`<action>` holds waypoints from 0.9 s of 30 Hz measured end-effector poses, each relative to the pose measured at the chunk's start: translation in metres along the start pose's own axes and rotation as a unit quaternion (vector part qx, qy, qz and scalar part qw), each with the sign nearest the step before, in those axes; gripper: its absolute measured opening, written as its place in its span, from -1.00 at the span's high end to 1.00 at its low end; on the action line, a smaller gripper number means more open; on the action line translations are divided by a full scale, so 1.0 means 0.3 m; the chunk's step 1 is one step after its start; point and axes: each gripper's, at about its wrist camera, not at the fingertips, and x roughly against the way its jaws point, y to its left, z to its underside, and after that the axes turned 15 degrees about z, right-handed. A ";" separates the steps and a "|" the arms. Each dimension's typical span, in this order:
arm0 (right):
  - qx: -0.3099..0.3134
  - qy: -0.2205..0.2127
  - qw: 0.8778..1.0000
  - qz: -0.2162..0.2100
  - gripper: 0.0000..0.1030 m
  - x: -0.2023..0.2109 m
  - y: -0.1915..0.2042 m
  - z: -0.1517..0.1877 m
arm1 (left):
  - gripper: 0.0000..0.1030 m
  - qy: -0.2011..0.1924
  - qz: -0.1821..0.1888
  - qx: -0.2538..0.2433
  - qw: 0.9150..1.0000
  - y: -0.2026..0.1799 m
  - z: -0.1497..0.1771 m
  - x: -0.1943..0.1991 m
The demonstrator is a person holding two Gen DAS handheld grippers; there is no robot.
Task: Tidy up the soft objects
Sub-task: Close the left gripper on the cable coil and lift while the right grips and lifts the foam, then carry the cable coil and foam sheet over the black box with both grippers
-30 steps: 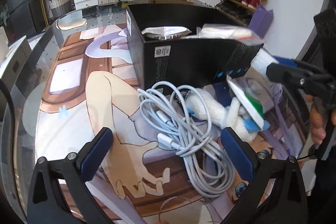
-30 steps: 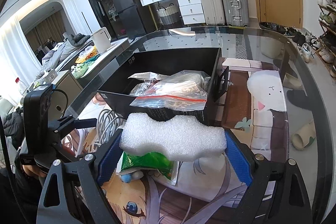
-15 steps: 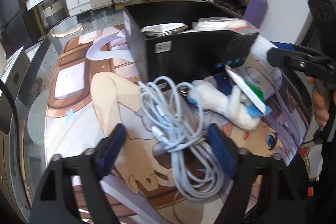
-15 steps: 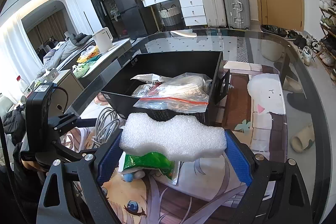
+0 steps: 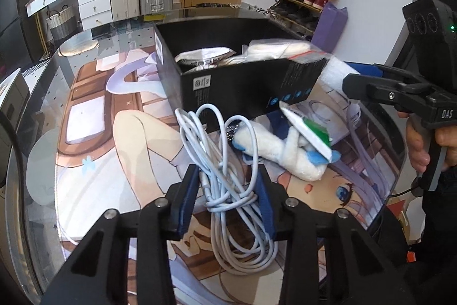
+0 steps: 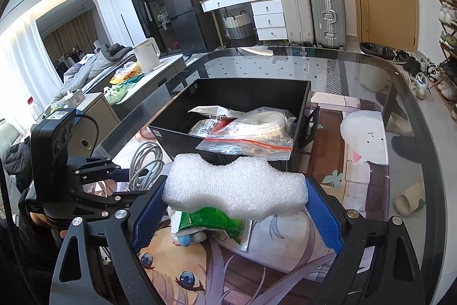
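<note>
Left gripper [image 5: 227,196] clamped (right gripper [image 6: 234,215] wide)

Both tools are matte black plastic with ribbed blue pads lining the inner faces of the fingers. On the left gripper [image 5: 227,197] the finger arms are angular struts with slotted cut-outs, and silver screw heads sit just behind the pads. The right gripper [image 6: 234,209] is built the same way — blue textured pads, round silver screws behind them on each arm. Further back from its fingers, its pistol-style body carries white "DAS" lettering, and a black camera box with three round lenses and a small green light sits on top — a thin black cable trails below. The person's sleeve looks dark.
</note>
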 end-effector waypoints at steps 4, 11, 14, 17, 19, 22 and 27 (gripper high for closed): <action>0.003 -0.010 1.000 -0.002 -0.79 0.028 0.005 -0.006 | 0.27 -0.013 0.012 -0.002 1.000 -0.009 -0.012 0.028; 0.006 -0.027 1.000 -0.004 -0.79 0.071 0.012 -0.018 | 0.27 -0.048 0.028 -0.003 0.998 -0.026 -0.042 0.096; 0.008 -0.036 0.999 -0.002 -0.79 0.092 0.017 -0.022 | 0.27 -0.064 0.029 -0.005 0.997 -0.036 -0.059 0.124; 0.007 -0.045 0.999 0.002 -0.79 0.109 0.017 -0.028 | 0.27 -0.079 0.027 -0.013 0.996 -0.042 -0.080 0.143; 0.005 -0.049 0.999 0.004 -0.79 0.114 0.016 -0.035 | 0.27 -0.087 0.025 -0.014 0.996 -0.040 -0.095 0.152; 0.003 -0.054 0.998 0.005 -0.79 0.123 0.018 -0.044 | 0.27 -0.098 0.025 -0.015 0.995 -0.036 -0.123 0.163; 0.006 -0.064 0.998 0.010 -0.79 0.130 0.024 -0.077 | 0.26 -0.114 0.024 -0.019 0.993 -0.037 -0.178 0.175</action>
